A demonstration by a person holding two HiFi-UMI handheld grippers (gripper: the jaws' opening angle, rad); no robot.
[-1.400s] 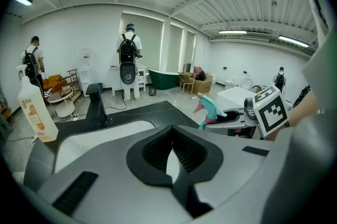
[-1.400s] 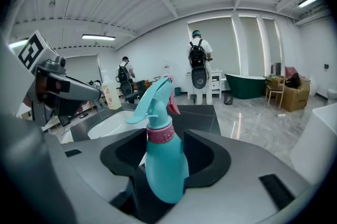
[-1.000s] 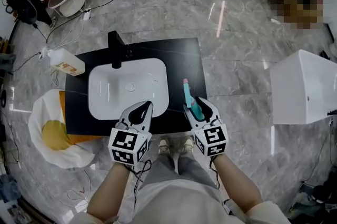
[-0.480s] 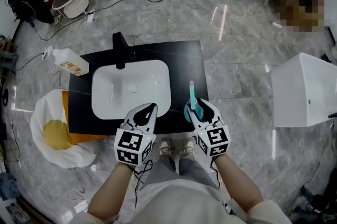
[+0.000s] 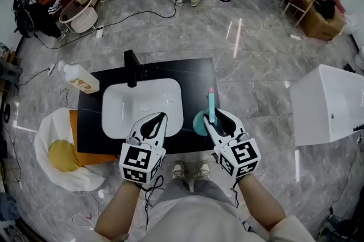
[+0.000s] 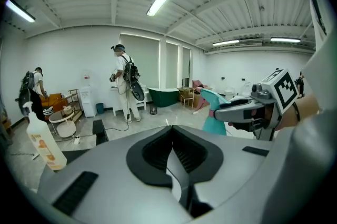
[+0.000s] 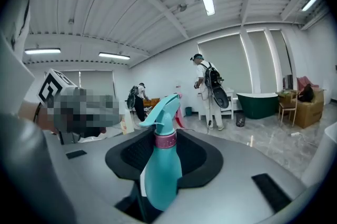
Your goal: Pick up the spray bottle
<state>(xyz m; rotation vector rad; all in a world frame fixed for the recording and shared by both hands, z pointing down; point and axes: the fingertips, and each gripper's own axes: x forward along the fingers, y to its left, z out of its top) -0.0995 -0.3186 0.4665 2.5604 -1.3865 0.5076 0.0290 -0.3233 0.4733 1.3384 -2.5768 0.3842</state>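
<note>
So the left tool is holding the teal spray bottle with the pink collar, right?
No, the right tool holds it: the right gripper view shows the spray bottle between its jaws, which have just been closing on it.

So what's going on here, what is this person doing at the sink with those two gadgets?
A person stands at a black counter with a white sink, holding a two-jaw gripper in each hand. The right gripper has a teal spray bottle between its jaws, which have just been closing on it; the bottle sits upright in the grip, by the counter's front right edge. The left gripper is shut and holds nothing.
</note>
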